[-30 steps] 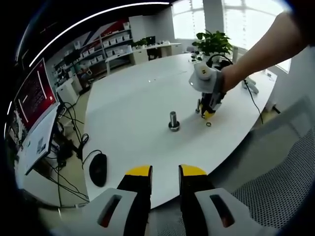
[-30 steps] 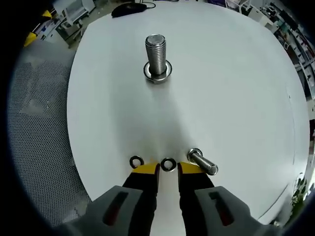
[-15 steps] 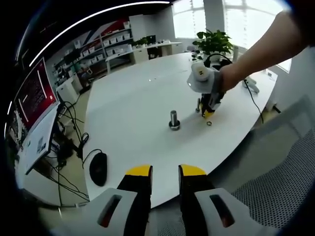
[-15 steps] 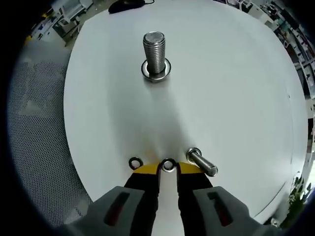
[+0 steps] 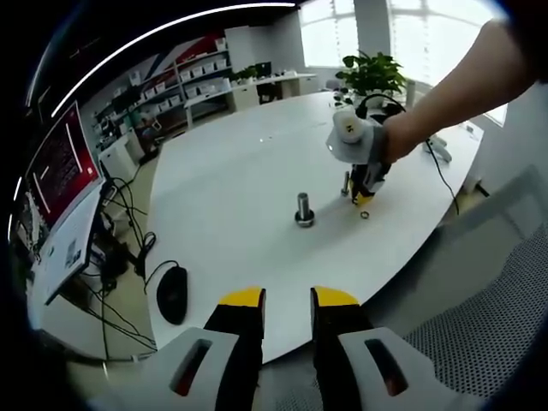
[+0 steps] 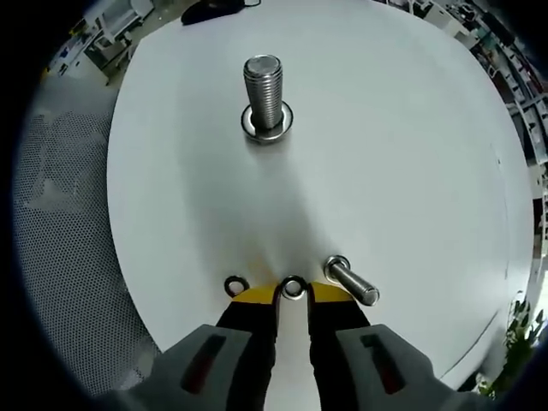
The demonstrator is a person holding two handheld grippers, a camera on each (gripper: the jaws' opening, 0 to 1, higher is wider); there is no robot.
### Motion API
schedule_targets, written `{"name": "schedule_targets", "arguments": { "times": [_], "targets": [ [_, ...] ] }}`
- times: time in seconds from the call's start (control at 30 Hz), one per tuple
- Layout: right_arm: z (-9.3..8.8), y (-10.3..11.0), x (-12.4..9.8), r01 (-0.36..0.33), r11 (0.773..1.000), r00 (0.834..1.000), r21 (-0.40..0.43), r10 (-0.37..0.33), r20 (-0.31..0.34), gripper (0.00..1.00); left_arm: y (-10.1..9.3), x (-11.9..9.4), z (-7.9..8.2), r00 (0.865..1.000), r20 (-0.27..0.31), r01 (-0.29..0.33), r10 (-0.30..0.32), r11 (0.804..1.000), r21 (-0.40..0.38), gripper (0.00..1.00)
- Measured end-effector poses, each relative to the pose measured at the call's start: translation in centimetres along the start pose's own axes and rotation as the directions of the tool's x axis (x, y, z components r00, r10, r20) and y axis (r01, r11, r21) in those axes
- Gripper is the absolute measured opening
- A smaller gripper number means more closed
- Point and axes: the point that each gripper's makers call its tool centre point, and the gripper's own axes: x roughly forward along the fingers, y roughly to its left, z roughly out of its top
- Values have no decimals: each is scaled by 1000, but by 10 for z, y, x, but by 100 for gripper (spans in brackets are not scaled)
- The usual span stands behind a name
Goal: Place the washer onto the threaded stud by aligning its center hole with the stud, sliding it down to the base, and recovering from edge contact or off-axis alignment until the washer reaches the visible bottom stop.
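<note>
Right gripper (image 6: 293, 294) low on bench (image 6: 411, 171), fingers parted around washer (image 6: 294, 287), forearm stretched across; stud (image 6: 264, 94) upright ahead. Left gripper (image 5: 288, 300) off bench edge, fingers released.

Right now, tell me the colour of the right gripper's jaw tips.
Yellow tips on black jaws of the right gripper, clearest in the right gripper view.
</note>
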Motion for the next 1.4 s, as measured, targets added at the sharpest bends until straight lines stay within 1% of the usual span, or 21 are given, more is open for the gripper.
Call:
{"name": "schedule_targets", "arguments": {
  "times": [0.2, 0.5, 0.63, 0.73, 0.97, 1.4],
  "targets": [
    [0, 0, 0, 1, 1000, 1000, 7, -1, 27, 15, -1, 1, -1, 1000, -4, 4, -4, 1000, 7, 19],
    [1, 1, -1, 17, 1000, 999, -14, -17, 34, 15, -1, 0, -1, 1000, -5, 3, -3, 1000, 8, 19],
    [1, 0, -1, 22, 1000, 999, -5, -21, 47, 15, 1, 0, 0, 1000, -2, 0, 0, 1000, 3, 18],
    [1, 0, -1, 14, 1000, 999, 9, -14, 45, 15, 0, -1, 0, 1000, 3, -2, 2, 1000, 5, 18],
    [1, 0, 0, 13, 1000, 999, 7, -13, 31, 15, 1, -1, 1, 1000, 5, -6, 6, 1000, 2, 18],
    [1, 0, -1, 9, 1000, 999, 14, -10, 44, 15, 0, 0, -1, 1000, -4, -1, 1, 1000, 7, 18]
  ]
}}
